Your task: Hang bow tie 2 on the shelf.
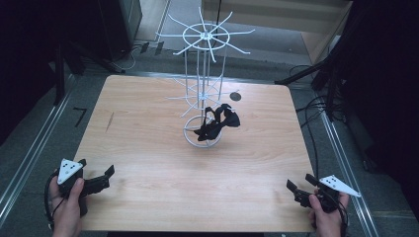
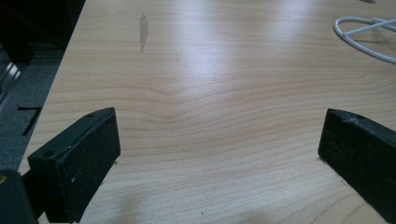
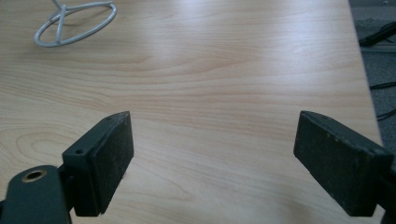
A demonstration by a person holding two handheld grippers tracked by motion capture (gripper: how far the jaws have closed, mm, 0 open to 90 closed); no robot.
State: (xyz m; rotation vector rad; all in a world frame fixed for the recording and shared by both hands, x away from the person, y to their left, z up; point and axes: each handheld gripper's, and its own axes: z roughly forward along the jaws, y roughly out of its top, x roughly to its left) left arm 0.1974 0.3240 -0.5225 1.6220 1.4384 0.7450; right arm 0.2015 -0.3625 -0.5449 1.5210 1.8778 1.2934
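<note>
the left gripper (image 1: 101, 178) sits at the near left corner of the table (image 1: 148, 148) with its jaws spread wide, nothing between them and nothing touched but bare wood under them in the left gripper view; the right gripper (image 1: 296, 190) mirrors it at the near right corner, jaws just as far apart and empty, pads (image 3: 100, 161) hovering low over the tabletop. both are well apart from the work, which looks to be the black strap bundle (image 1: 217, 123) draped at the foot of the white wire rack (image 1: 203, 89), resting on and partly in the rack's ring base (image 1: 190, 140) near the table's middle. the likely trouble from here: the strap is floppy and tangled, so a pinch on 1 loop could drag the rest and catch on the lower spokes; the rack looks light and tall, so a snagged pull or a knock from either gripper could tip or slide it; and reaching in from 2 sides risks the grippers crowding each other at the base.
</note>
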